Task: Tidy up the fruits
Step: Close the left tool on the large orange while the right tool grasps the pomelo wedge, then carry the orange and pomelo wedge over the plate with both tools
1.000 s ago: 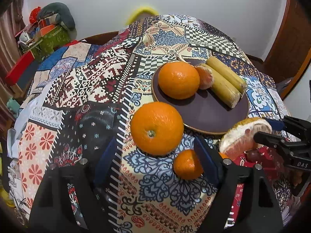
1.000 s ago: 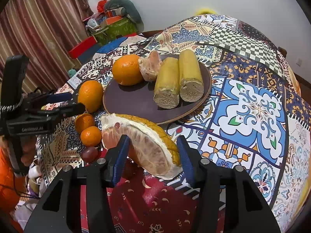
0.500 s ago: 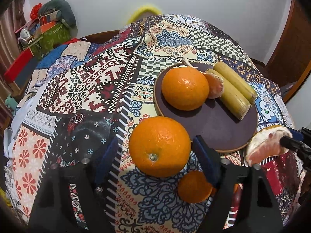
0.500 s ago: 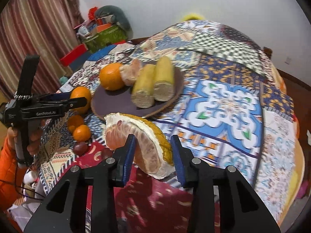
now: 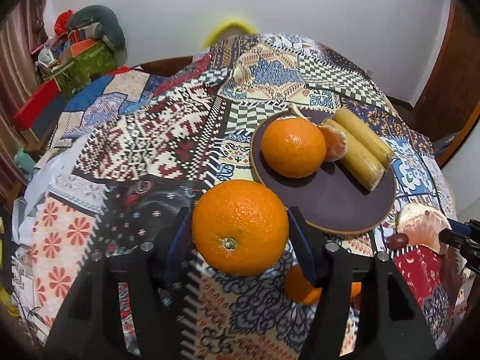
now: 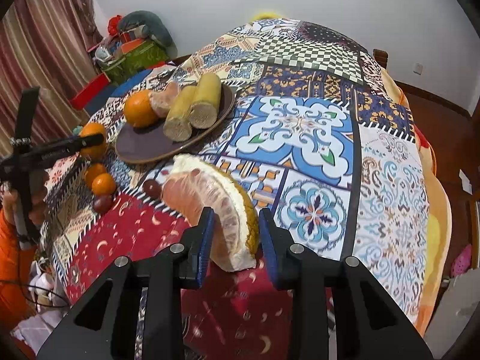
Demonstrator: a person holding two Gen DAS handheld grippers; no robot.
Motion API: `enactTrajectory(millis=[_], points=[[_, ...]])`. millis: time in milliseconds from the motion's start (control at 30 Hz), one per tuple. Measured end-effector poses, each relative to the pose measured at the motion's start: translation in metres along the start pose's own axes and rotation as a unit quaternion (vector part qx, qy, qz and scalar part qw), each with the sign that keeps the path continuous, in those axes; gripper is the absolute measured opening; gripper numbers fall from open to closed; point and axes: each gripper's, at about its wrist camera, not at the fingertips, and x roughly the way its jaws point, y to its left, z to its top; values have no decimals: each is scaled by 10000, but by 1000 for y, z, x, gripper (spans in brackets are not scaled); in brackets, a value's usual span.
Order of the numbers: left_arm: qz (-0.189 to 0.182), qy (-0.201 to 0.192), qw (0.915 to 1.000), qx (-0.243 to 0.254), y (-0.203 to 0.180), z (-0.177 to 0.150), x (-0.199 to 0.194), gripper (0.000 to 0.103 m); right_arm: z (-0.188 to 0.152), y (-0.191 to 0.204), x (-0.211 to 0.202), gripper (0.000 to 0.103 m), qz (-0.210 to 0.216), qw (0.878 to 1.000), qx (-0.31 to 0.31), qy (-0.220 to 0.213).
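Observation:
My left gripper (image 5: 240,234) is shut on a large orange (image 5: 240,228) and holds it above the patterned cloth, just left of the dark plate (image 5: 336,204). The plate holds another orange (image 5: 293,147), a peeled citrus piece (image 5: 334,144) and two yellow sugarcane pieces (image 5: 360,147). My right gripper (image 6: 235,234) is shut on a pomelo wedge (image 6: 210,198) and holds it off the cloth; the wedge also shows in the left wrist view (image 5: 423,228). The left gripper with its orange (image 6: 93,141) shows in the right wrist view.
Two small oranges (image 6: 100,180) and two dark red round fruits (image 6: 151,187) lie on the cloth near the plate (image 6: 144,147). A patchwork cloth (image 6: 300,126) covers the table. Cluttered boxes (image 5: 84,54) stand at the far left by a curtain.
The left gripper closed on the large orange and raised it. The right gripper lifted the pomelo wedge off the cloth and drew back from the plate.

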Motion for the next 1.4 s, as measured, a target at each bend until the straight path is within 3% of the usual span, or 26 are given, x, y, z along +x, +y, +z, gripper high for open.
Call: enactTrajectory(millis=[133,367,533,633,767,1033,1400], points=[[147,-82,9997,179,1,-9,-18,63,-9,3,-3,27,60,9999,-3,108],[-70,91,9999,32,4,-34,-31,63,-23,22,-9,27,209,9992,-177,284],[-165,135,9998,67,-5,-46,-36,63,-17,19,-13,28,107,9999,-59,106],[-250,166,9995,55,-9,-49,-37,63,-8,14,-9,37,73,10000,43,39],[-324,188,9993,67,-14,-50,-36,63,-2,17,1,40,160,9998,7,118],[-383,197,9990,101,-19,-50,-34,63,-5,37,25,56,-45,9983,-480,331],[-407,203,9989,72,-19,-48,-32,63,-3,41,36,48,-383,9967,-715,102]])
